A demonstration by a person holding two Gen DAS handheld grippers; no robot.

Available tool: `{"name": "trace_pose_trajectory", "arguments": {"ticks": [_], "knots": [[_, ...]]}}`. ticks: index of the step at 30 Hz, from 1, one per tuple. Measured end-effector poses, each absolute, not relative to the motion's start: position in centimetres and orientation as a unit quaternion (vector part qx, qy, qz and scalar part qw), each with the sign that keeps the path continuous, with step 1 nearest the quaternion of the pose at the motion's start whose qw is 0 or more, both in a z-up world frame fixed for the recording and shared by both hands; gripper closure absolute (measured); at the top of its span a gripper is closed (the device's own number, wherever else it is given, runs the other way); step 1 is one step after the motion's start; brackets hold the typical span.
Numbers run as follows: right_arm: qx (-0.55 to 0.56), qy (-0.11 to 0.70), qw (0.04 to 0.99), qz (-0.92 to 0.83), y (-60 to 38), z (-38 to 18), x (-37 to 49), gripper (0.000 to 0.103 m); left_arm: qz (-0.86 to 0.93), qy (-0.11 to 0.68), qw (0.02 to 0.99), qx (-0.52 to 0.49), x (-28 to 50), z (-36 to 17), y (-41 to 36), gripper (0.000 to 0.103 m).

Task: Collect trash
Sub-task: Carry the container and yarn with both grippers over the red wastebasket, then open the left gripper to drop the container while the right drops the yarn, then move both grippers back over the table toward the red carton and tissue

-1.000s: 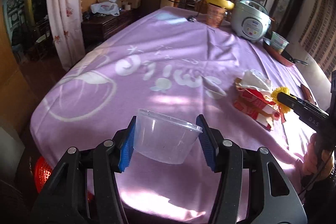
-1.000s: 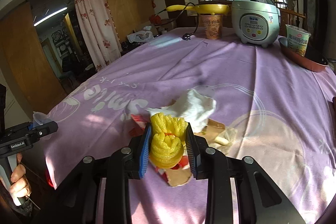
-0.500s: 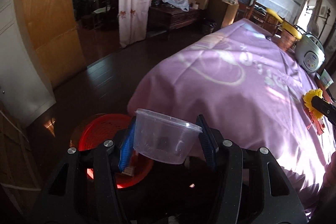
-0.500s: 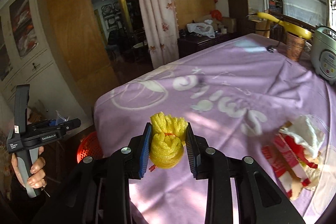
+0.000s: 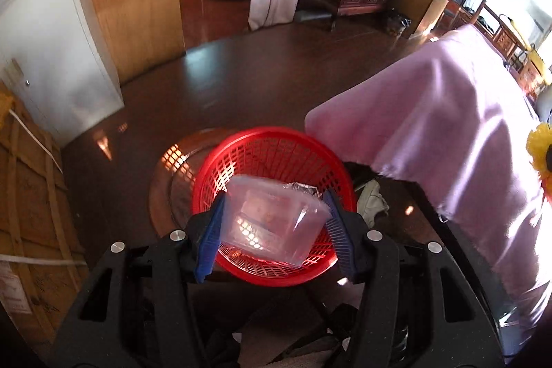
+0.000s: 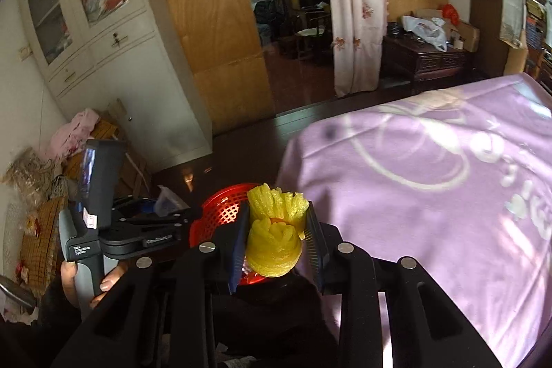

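In the left wrist view my left gripper (image 5: 276, 226) is shut on a clear plastic container (image 5: 272, 219), tilted, right above the red mesh basket (image 5: 241, 154) on the floor. In the right wrist view my right gripper (image 6: 276, 240) is shut on a yellow foam fruit net (image 6: 274, 237), held above the same red basket (image 6: 220, 212). The left gripper (image 6: 162, 216) with the container shows at the left of that view. The yellow net's edge (image 5: 540, 143) shows at the far right of the left wrist view.
The table with the purple cloth (image 5: 448, 126) stands right beside the basket; it fills the right of the right wrist view (image 6: 431, 195). A white cabinet (image 6: 103, 57), wooden doors and stacked items stand on the left. Dark wooden floor (image 5: 241, 75) lies beyond.
Both grippers have swung left off the table and down toward the floor. The container now tilts over the red basket, and the yellow net has come above the basket's edge.
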State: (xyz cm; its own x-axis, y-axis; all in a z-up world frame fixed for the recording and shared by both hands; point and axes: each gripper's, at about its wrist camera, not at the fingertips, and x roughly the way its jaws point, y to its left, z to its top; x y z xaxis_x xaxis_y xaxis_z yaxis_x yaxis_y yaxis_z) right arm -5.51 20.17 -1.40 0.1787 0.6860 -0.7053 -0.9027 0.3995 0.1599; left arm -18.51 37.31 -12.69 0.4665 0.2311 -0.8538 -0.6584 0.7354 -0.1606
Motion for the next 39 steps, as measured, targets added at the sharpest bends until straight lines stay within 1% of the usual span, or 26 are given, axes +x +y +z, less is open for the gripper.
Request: {"name": "trace_pose_trajectory", "arguments": {"ticks": [2,3,4,9,13,15,16,17,23,28,30,32,39], "knots": [[-0.159,0.369,0.747,0.530,21.5,-1.9,-6.1,0.072,0.270,0.439,0.818,-0.254,-18.8,-13.2,38.0,0.040],[-0.164,0.371,0.744,0.530,22.0,-2.1,-6.4,0.072,0.274,0.438,0.816,-0.258,-19.0,-13.4,38.4,0.035],[-0.169,0.373,0.742,0.531,22.6,-2.3,-6.6,0.072,0.278,0.437,0.815,-0.261,-18.8,-13.5,38.5,0.031],[-0.189,0.387,0.725,0.537,25.5,-3.6,-7.4,0.072,0.305,0.428,0.808,-0.265,-19.6,-13.7,40.0,0.024],[-0.207,0.392,0.710,0.547,28.1,-4.4,-8.1,0.072,0.339,0.420,0.797,-0.271,-21.0,-13.4,41.6,0.020],[-0.216,0.390,0.706,0.550,29.4,-4.7,-8.6,0.066,0.355,0.417,0.792,-0.271,-21.7,-13.3,42.3,0.019],[-0.219,0.388,0.707,0.550,30.0,-4.8,-8.7,0.062,0.360,0.415,0.790,-0.271,-21.9,-13.2,42.7,0.018],[-0.219,0.383,0.710,0.548,30.4,-4.7,-8.8,0.055,0.364,0.413,0.790,-0.272,-22.2,-13.1,42.9,0.018],[-0.208,0.378,0.720,0.543,29.7,-4.4,-8.3,0.054,0.366,0.408,0.793,-0.266,-22.5,-12.9,43.5,0.016],[-0.186,0.379,0.737,0.528,27.6,-3.7,-7.1,0.054,0.367,0.410,0.801,-0.236,-21.6,-12.1,42.1,0.016],[-0.177,0.379,0.745,0.520,26.7,-3.4,-6.5,0.050,0.365,0.409,0.806,-0.222,-21.1,-11.6,41.4,0.016],[-0.169,0.376,0.753,0.512,25.6,-3.0,-5.9,0.048,0.359,0.407,0.813,-0.211,-20.5,-11.1,40.5,0.015],[-0.144,0.362,0.779,0.491,21.2,-1.5,-4.3,0.046,0.342,0.400,0.834,-0.164,-18.6,-9.0,36.8,0.013]]}}
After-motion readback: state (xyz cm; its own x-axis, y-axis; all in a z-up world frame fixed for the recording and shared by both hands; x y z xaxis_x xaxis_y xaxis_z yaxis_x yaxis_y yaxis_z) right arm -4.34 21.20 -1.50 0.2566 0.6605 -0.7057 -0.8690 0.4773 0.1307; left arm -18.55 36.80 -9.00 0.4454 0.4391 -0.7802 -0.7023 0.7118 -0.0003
